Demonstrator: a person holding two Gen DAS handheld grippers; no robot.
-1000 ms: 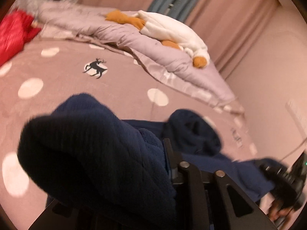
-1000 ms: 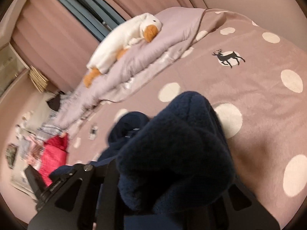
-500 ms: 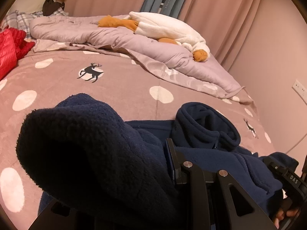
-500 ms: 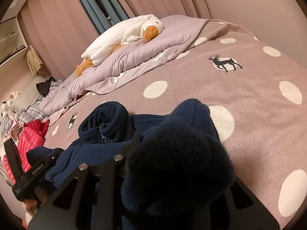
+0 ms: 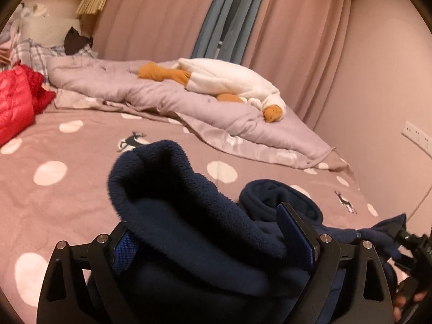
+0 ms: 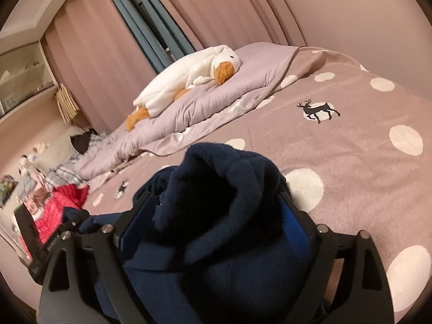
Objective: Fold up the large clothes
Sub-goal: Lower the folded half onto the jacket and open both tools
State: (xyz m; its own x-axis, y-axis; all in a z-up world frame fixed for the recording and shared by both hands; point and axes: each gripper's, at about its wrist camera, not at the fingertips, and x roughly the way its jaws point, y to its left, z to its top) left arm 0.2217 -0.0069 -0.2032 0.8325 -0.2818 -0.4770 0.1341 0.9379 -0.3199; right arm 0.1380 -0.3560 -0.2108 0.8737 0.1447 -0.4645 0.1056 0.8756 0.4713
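A navy fleece jacket lies on the pink polka-dot bed, its collar to the right in the left wrist view. My left gripper has its jaws spread wide, with a thick fold of the fleece bunched between them. My right gripper is also spread wide around a bunched fold of the same jacket. Both folds rest loosely between the blue pads. The other gripper shows at the frame edge in each view.
A lilac quilt with a white plush goose lies along the far side of the bed. A red puffer jacket sits at the left. Curtains and a wall with a socket stand beyond.
Both grippers have opened: the jaws, shut on the fleece before, now stand wide apart. Both views have tilted up and levelled, showing more of the room.
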